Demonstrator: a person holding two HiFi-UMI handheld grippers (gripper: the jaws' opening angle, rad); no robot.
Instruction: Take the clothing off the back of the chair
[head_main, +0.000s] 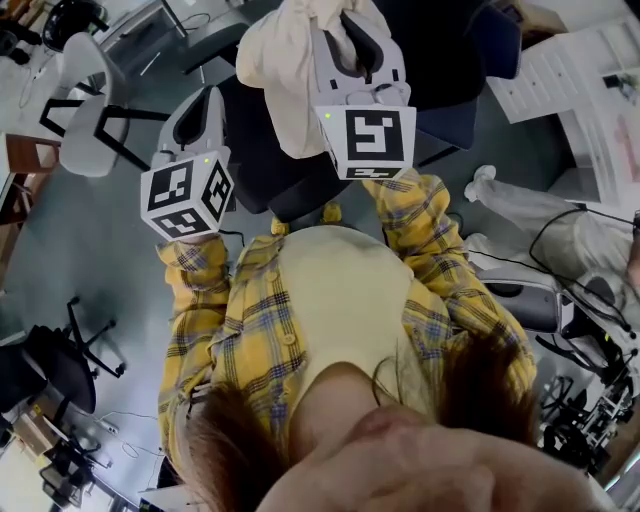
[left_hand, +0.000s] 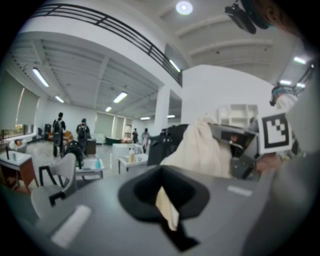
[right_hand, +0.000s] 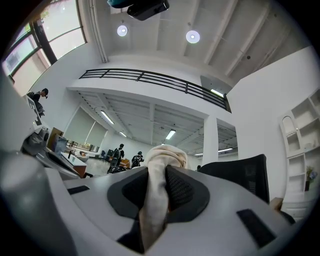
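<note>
Grips the cream garment (head_main: 272, 70) in the right gripper (head_main: 352, 40), jaws drawn in on a bunched fold and parted only by the thickness of the cloth. Shows, in the right gripper view, that fold wedged between the two black fingers (right_hand: 186, 187), bulging in a knot past the tips and trailing down out of the bottom of the slot toward the camera. Drapes the rest of the garment off the tips, at the left of that gripper in the head view, in front of the dark chair (head_main: 262, 170). Puts the black mesh chair back (right_hand: 242, 175) to the right of the jaws in the right gripper view, apart from the pinched fold.

Holds the left gripper (head_main: 205, 105) lower and further left in the head view, clear of the garment, jaws brought together. Shows a pale sliver (left_hand: 167, 209) in the slit between them; cannot tell what it is. Places the garment, seen from the left gripper view, well beyond those fingertips, hanging from the other gripper.
</note>
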